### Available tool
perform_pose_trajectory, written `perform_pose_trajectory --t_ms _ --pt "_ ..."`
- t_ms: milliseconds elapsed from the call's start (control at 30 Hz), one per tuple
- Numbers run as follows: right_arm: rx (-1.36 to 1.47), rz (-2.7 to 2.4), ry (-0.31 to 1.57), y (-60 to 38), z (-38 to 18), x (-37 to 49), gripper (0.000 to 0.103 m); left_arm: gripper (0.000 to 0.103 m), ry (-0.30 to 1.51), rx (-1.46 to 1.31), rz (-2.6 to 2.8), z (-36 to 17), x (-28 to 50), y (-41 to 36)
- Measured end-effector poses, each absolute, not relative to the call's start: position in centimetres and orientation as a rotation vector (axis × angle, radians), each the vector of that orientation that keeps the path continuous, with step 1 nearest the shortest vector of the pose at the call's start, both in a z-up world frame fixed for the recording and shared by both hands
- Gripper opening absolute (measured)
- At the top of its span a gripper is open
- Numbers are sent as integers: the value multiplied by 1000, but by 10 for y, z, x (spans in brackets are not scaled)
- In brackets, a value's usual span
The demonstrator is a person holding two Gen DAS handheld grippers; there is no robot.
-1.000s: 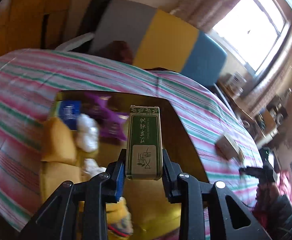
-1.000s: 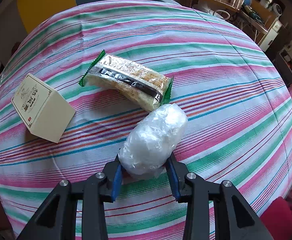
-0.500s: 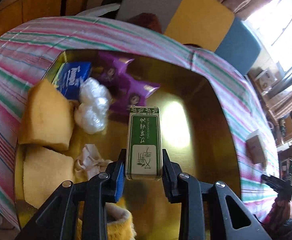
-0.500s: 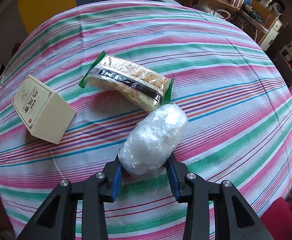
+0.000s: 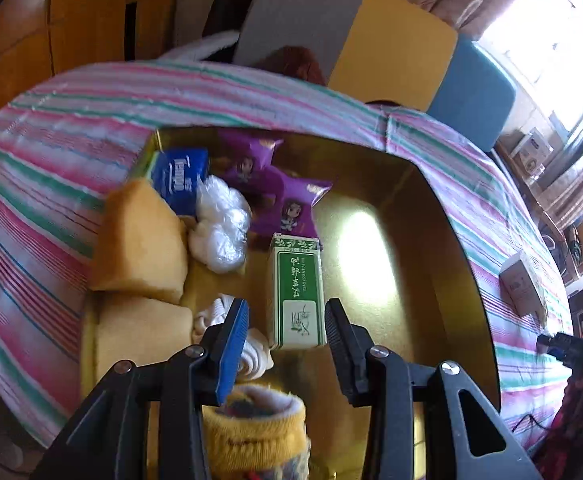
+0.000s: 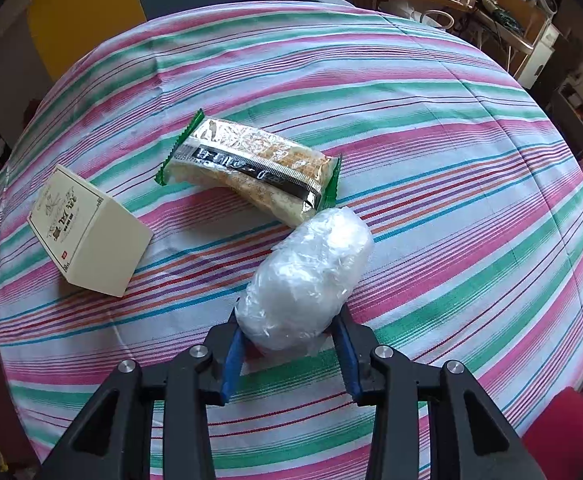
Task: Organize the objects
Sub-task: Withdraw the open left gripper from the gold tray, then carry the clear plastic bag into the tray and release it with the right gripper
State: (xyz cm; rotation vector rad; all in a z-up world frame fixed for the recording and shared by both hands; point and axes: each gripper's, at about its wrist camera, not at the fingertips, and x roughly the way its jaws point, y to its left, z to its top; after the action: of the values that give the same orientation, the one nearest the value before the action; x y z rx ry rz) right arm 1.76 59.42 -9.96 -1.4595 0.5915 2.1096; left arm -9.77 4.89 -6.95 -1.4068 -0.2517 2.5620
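Left wrist: green box (image 5: 297, 294) mid-tray (image 5: 443, 216), right half bare.

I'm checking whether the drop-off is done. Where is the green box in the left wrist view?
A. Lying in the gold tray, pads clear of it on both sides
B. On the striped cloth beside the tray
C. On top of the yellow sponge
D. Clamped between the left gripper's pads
A: the green box lies in the gold tray, and the left gripper, whose jaws have just been opening, shows a gap at each pad.
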Motion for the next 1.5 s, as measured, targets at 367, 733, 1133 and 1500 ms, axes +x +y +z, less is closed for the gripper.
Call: perform_pose_trajectory --t_ms 367,733,1133,1500 --pt "-1215 2099 860 628 -86 35 55 39 -240 -1320 2465 -52 -73 60" --pt "-1278 2108 707 628 -96 20 48 39 -178 -1315 2381 -53 -52 86" --pt "-1196 2172 638 624 -80 20 37 39 -102 -1245 2442 -39 -36 75" --pt "-1108 2442 494 560 -28 12 37 39 -53 -1225 2622 -38 -31 11"
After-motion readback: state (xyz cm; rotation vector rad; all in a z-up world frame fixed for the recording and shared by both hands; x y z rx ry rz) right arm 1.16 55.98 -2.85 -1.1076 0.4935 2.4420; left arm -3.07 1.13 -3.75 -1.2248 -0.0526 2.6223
